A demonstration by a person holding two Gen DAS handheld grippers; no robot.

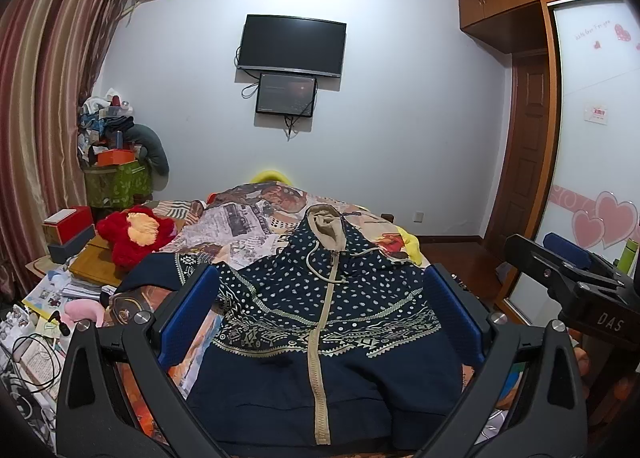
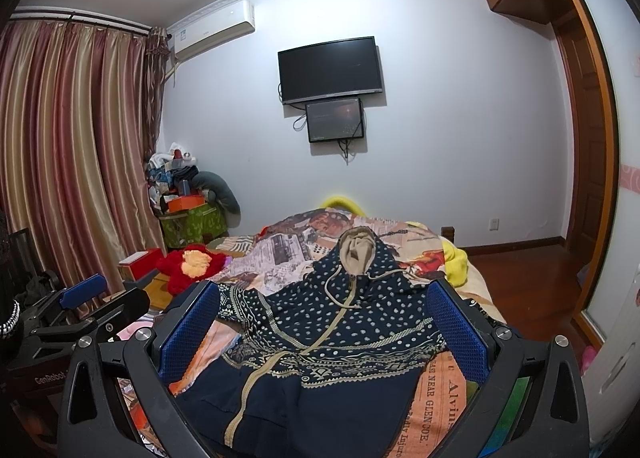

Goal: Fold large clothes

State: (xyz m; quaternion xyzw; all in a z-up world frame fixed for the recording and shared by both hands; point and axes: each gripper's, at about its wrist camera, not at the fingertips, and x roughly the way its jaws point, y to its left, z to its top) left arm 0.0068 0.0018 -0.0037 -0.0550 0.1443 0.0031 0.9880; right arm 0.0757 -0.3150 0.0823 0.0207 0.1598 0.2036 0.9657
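Note:
A navy zip-up hoodie (image 1: 320,322) with white dots, a patterned band and a beige hood lies front-up on the bed, hood pointing away from me. In the right wrist view the hoodie (image 2: 332,342) looks more rumpled, its zipper line curving left. My left gripper (image 1: 320,314) hovers open above the hoodie's chest, blue pads wide apart and holding nothing. My right gripper (image 2: 324,326) is also open over the garment. In the left wrist view the right gripper (image 1: 568,258) shows at the right edge; in the right wrist view the left gripper (image 2: 84,290) shows at the left.
The bed carries a printed newspaper-pattern cover (image 1: 248,218). A red plush toy (image 1: 132,234) and boxes, books and cables crowd the left side. A yellow item (image 2: 456,262) lies at the bed's far right. Wardrobe doors (image 1: 592,138) stand to the right, curtains (image 2: 72,146) to the left.

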